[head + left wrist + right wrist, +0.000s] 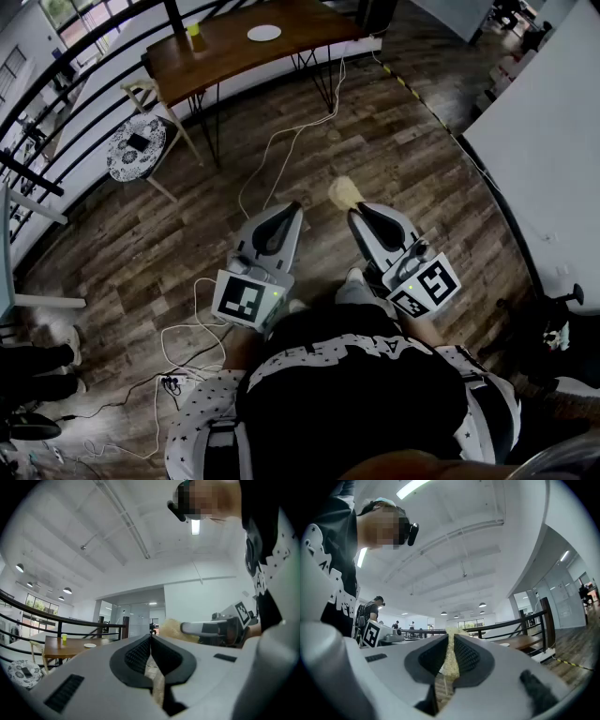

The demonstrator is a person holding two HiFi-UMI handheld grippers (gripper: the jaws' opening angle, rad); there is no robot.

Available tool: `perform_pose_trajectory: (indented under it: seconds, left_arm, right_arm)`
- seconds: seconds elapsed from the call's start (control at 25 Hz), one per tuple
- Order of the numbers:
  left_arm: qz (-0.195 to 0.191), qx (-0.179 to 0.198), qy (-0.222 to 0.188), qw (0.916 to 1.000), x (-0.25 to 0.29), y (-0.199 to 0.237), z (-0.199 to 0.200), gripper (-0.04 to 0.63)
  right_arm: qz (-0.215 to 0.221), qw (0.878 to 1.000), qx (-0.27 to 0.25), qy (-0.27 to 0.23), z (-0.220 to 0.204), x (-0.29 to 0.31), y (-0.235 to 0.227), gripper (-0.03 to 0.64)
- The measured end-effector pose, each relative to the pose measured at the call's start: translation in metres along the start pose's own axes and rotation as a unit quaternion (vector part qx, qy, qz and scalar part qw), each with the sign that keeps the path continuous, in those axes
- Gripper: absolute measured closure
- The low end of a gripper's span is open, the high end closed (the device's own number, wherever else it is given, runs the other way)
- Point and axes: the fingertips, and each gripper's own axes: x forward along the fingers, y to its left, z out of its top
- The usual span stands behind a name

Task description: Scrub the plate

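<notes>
Head view: the plate (263,34) sits on the wooden table (230,49) at top centre, well apart from both grippers at mid-frame. I read the left gripper (285,210) as pressed together. The right gripper (358,214) carries a yellow sponge (343,192).

Left gripper view: jaws meet with nothing between them. The plate (89,645) is far off at lower left.

Right gripper view: jaws pinch the sponge (450,660).

Two: left tongs (289,207), right tongs (357,215). One each: sponge (343,191), plate (264,34), cup (194,31), table (234,47), chair (122,159).
</notes>
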Motion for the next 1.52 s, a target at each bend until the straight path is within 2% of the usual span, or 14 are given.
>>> perform_pose_trajectory:
  seconds: [0.2, 0.36, 0.52, 0.6, 0.72, 1.0, 1.28, 1.52]
  left_arm:
    - [-0.003, 0.002, -0.002, 1.0000, -0.006, 0.002, -0.003, 0.581]
    - [-0.002, -0.010, 0.013, 0.9999, -0.006, 0.010, -0.015, 0.581]
    - [-0.007, -0.010, 0.005, 0.9999, 0.004, 0.012, -0.013, 0.581]
    - [-0.006, -0.015, 0.014, 0.9998, 0.009, 0.014, -0.016, 0.581]
    - [0.003, -0.013, 0.026, 0.9996, 0.012, 0.022, -0.020, 0.581]
    - [0.054, -0.003, 0.031, 0.9980, 0.035, 0.061, -0.017, 0.581]
    - [0.063, -0.012, 0.028, 0.9975, 0.079, 0.078, -0.015, 0.581]
    - [0.074, 0.014, 0.044, 0.9962, 0.123, 0.083, -0.013, 0.581]
  right_arm:
    - [-0.003, 1.000, 0.005, 0.000, -0.001, 0.006, 0.002, 0.568]
    - [-0.005, 1.000, 0.022, 0.008, -0.009, 0.010, 0.001, 0.568]
    - [-0.011, 0.999, 0.032, 0.012, -0.012, 0.010, -0.012, 0.568]
    - [-0.010, 0.999, 0.040, 0.008, -0.012, 0.014, -0.019, 0.568]
    - [0.007, 0.999, 0.051, 0.004, -0.016, 0.027, -0.026, 0.568]
    - [0.051, 0.997, 0.064, -0.007, -0.014, 0.069, -0.057, 0.568]
    - [0.073, 0.994, 0.080, -0.007, -0.012, 0.093, -0.099, 0.568]
    - [0.087, 0.993, 0.079, -0.019, 0.000, 0.102, -0.141, 0.568]
